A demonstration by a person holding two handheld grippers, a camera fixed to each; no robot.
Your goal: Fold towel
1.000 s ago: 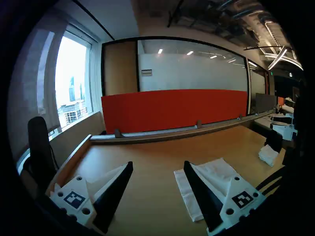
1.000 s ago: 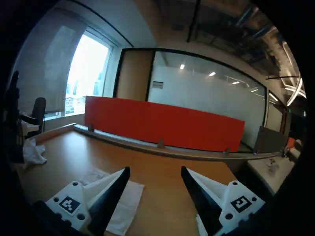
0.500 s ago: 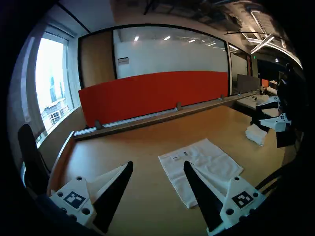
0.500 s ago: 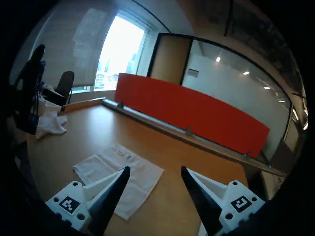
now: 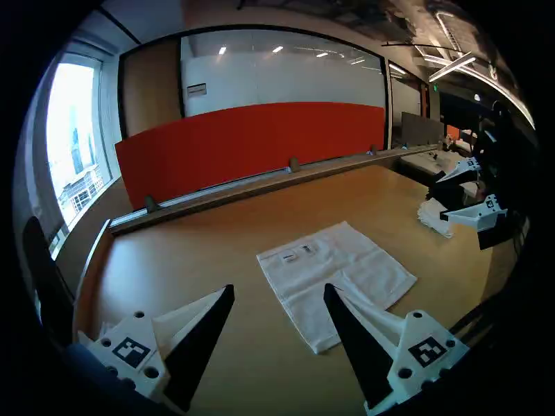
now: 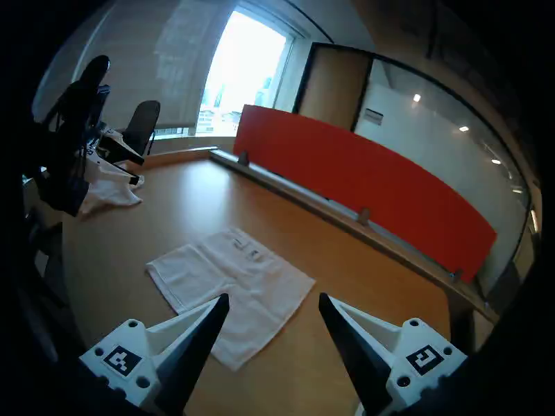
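Note:
A white towel (image 5: 333, 270) lies spread flat on the wooden table (image 5: 208, 236), with small tags near its far edge. My left gripper (image 5: 277, 308) hovers open above the table at the towel's near left corner, holding nothing. In the right gripper view the same towel (image 6: 229, 281) lies just beyond my right gripper (image 6: 272, 312), which is also open and holds nothing. The right gripper (image 5: 468, 197) appears again far right in the left gripper view, and the left gripper (image 6: 118, 149) far left in the right gripper view.
A crumpled white cloth (image 5: 433, 218) lies at the table's right end; another white cloth (image 6: 111, 193) lies by the person (image 6: 66, 139) at the left. A red divider panel (image 5: 250, 142) runs along the table's far edge. A black chair (image 6: 142, 121) stands near the window.
Both cameras have risen and tipped downward, so the whole flat towel has come into view beyond the fingers. Both grippers stay open.

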